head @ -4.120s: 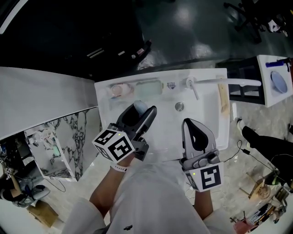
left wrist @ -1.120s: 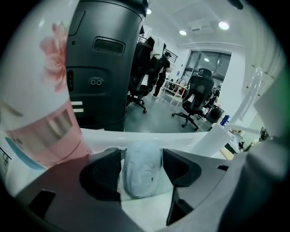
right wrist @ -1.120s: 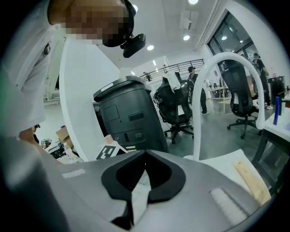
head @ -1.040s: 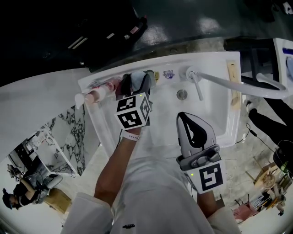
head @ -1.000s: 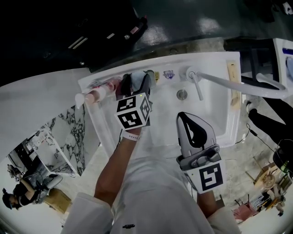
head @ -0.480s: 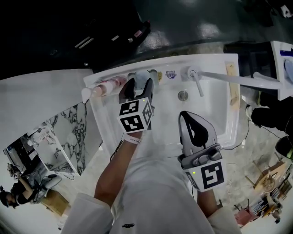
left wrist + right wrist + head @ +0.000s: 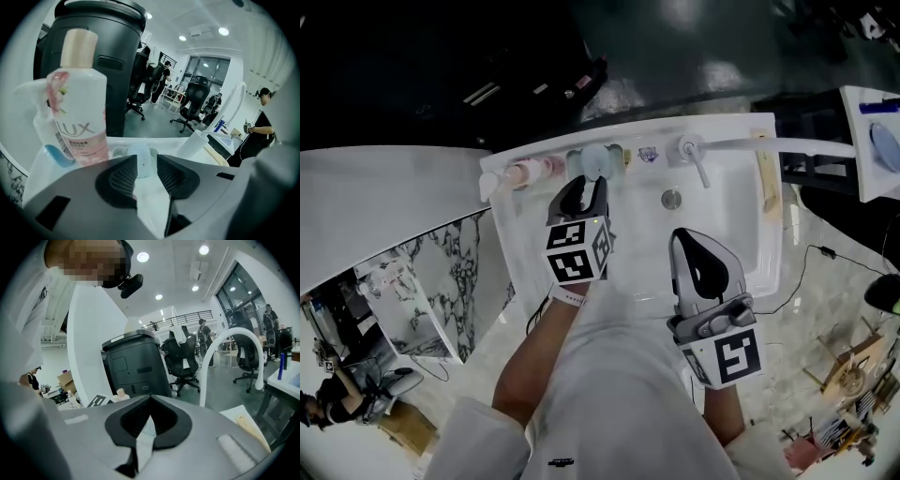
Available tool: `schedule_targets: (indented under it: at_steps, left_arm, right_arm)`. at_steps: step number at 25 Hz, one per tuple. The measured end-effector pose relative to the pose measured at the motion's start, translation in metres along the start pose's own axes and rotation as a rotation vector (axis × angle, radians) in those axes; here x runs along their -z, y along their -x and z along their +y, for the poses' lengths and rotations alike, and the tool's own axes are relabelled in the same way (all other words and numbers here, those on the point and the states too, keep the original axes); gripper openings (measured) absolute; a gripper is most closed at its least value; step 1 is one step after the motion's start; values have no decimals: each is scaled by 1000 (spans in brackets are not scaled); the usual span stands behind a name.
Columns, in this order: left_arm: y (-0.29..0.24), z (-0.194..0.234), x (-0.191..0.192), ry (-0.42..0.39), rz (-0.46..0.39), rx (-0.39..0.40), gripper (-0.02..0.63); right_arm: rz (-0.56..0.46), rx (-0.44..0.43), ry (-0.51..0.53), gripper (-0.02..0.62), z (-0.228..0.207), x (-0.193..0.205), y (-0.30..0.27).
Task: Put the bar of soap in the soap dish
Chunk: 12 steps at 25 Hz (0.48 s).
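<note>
The pale blue bar of soap [image 7: 594,157] lies in the pale green soap dish [image 7: 617,156] on the sink's back ledge. My left gripper [image 7: 588,182] hovers just in front of the dish, a little above it. Its jaws are closing with nothing between the pads. In the left gripper view the soap [image 7: 139,158] shows beyond the gap, resting in the dish [image 7: 117,151], apart from the left gripper [image 7: 146,168]. My right gripper [image 7: 687,234] hangs over the front of the basin, shut and empty; its jaw tips meet in the right gripper view [image 7: 150,398].
A pink Lux bottle [image 7: 525,172] [image 7: 79,108] stands left of the dish, with a clear bottle [image 7: 44,136] beside it. The faucet [image 7: 694,159] with its long spout [image 7: 769,143] sits at the back right. The drain [image 7: 672,198] lies in the white basin [image 7: 727,220].
The left gripper, which held the soap over the basin earlier, has left it in the dish, drawn back and up, and its jaws have narrowed. The right gripper rose slightly.
</note>
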State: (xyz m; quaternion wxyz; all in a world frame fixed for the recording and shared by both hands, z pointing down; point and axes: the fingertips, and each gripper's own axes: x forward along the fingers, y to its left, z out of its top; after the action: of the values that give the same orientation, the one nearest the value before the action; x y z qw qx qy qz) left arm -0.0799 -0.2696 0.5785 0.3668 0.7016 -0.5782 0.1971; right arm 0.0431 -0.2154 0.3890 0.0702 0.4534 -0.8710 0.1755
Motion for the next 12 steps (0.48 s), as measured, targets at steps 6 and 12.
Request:
schedule_targets:
  at_steps: [6, 12]
  left_arm:
    - [21, -1, 1, 9, -3, 36, 55]
    - [45, 5, -4, 16, -27, 54, 18]
  right_arm:
    - [-32, 14, 2, 6, 8, -13, 13]
    - [-56, 24, 24, 6, 20, -25, 21]
